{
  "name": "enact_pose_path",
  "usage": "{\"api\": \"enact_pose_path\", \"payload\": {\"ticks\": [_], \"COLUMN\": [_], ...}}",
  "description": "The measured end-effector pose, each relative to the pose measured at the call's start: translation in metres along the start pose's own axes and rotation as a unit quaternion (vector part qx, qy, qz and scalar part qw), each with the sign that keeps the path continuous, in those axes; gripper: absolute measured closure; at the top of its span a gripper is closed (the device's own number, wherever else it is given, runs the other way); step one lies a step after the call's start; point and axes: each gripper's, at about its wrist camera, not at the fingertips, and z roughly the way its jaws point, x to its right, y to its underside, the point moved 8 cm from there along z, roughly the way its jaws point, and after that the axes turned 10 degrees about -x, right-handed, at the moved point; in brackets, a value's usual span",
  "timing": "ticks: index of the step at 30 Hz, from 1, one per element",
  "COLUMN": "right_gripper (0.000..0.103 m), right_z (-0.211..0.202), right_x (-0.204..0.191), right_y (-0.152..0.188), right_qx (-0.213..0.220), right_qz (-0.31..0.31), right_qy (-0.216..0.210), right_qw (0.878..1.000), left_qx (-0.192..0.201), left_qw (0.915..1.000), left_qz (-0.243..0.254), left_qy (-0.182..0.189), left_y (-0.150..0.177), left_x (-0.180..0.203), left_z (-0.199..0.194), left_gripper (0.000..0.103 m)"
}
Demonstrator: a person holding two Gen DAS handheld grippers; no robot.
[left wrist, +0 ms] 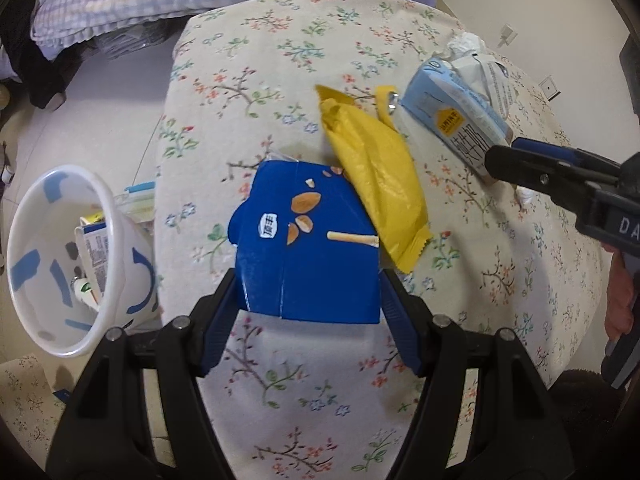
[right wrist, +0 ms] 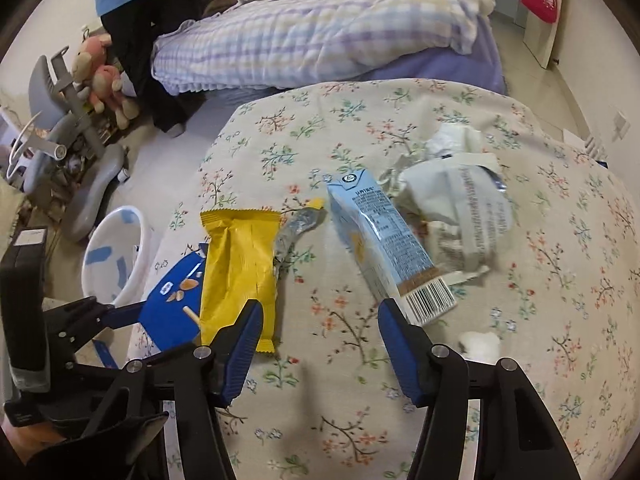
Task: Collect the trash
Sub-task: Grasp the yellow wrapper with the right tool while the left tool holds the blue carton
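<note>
My left gripper (left wrist: pixel 308 276) is shut on a dark blue snack box (left wrist: pixel 308 236), its pads pressing both sides of the box near the left edge of the floral-cloth table (left wrist: pixel 320 380). A yellow wrapper (left wrist: pixel 376 176) lies partly over the box's right corner. My right gripper (right wrist: pixel 320 304) hangs open over bare cloth. The yellow wrapper (right wrist: pixel 236 272) is at its left finger and the barcode end of a light blue milk carton (right wrist: pixel 380 240) is at its right finger. Crumpled white packaging (right wrist: pixel 460 208) lies behind the carton. A white bin (left wrist: pixel 52 260) with trash inside stands on the floor, left of the table.
A silver foil scrap (right wrist: pixel 296 228) and a small white tissue wad (right wrist: pixel 480 344) lie on the cloth. Beyond the table is a bed with a checked quilt (right wrist: pixel 320 28). A person (right wrist: pixel 132 20), plush toys (right wrist: pixel 100 76) and a grey frame (right wrist: pixel 80 140) are at the far left.
</note>
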Motion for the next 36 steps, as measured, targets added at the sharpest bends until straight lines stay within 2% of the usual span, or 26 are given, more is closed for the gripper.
{"api": "enact_pose_path", "payload": {"ticks": [14, 22, 32, 36], "right_gripper": [0.044, 0.05, 0.053, 0.06], "right_z": [0.047, 0.072, 0.078, 0.08], "right_x": [-0.05, -0.066, -0.077, -0.083], "right_y": [-0.003, 0.0, 0.0, 0.001], "right_qx": [-0.046, -0.073, -0.072, -0.071], "right_qz": [-0.01, -0.014, -0.033, -0.044], "right_qy": [-0.031, -0.012, 0.028, 0.041], "right_qw": [0.998, 0.997, 0.996, 0.996], "left_qx": [0.019, 0.026, 0.043, 0.054], "left_qw": [0.9986, 0.9971, 0.9929, 0.9901], "left_qz": [-0.049, -0.071, -0.109, -0.126], "left_qy": [-0.009, -0.008, -0.021, -0.03], "left_y": [0.023, 0.031, 0.038, 0.041], "left_x": [-0.064, -0.089, -0.125, -0.141], "left_z": [-0.019, -0.025, -0.033, -0.038], "left_gripper": [0.034, 0.034, 0.034, 0.034]}}
